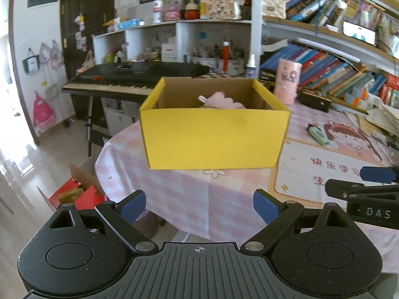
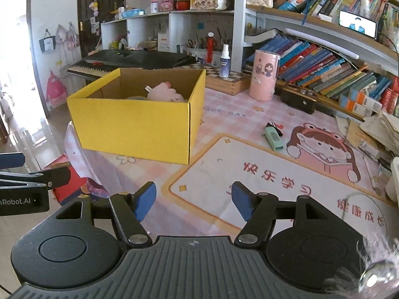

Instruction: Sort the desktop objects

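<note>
An open yellow cardboard box (image 1: 214, 139) (image 2: 134, 127) stands on the pink checked tablecloth near the table's left edge. A pink plush toy (image 1: 222, 101) (image 2: 164, 92) lies inside it. A mint-green highlighter (image 1: 318, 134) (image 2: 273, 137) lies on the cloth to the right of the box, at the top edge of the cartoon desk mat (image 2: 274, 174). My left gripper (image 1: 199, 199) hovers in front of the box, open and holding nothing. My right gripper (image 2: 194, 194) hangs open over the mat's near edge, also with nothing between its pads.
A pink cylindrical container (image 2: 264, 77), a spray bottle (image 2: 224, 62) and a black case (image 2: 298, 99) stand at the back of the table. Books and loose papers (image 2: 384, 129) crowd the right side. A keyboard piano (image 1: 124, 77) stands behind the box, and a red box (image 1: 74, 194) sits on the floor.
</note>
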A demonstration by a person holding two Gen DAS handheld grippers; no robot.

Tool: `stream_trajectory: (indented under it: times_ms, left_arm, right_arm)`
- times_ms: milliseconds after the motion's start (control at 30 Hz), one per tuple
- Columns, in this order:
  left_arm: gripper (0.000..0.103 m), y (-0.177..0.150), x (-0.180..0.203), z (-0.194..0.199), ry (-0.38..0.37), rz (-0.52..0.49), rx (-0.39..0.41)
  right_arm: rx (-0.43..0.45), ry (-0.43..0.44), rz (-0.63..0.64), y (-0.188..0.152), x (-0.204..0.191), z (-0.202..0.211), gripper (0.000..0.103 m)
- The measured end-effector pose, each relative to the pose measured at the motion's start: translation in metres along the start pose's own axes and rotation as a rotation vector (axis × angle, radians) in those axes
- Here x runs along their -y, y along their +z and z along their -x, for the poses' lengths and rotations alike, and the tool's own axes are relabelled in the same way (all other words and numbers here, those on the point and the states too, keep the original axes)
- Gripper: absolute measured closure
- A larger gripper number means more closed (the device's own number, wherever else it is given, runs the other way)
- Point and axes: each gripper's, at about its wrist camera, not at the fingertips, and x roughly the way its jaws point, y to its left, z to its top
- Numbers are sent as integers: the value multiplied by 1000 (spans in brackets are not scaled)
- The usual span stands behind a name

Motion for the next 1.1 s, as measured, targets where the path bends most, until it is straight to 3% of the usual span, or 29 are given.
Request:
stream_trajectory:
  times_ms: [200,733,1100]
  left_arm:
    - [8,-5,3,3,-40,-22,-11]
    - [8,-5,24,-3,-111,-76,-24]
    - [8,4,61,-19,-166,-127,-34]
  right_arm:
    - [-31,-36,-8,-8,-3,4,23]
    - [-45,-107,-46,-17,13,14,20]
    - [-61,-159,-88,-20,49,12,20]
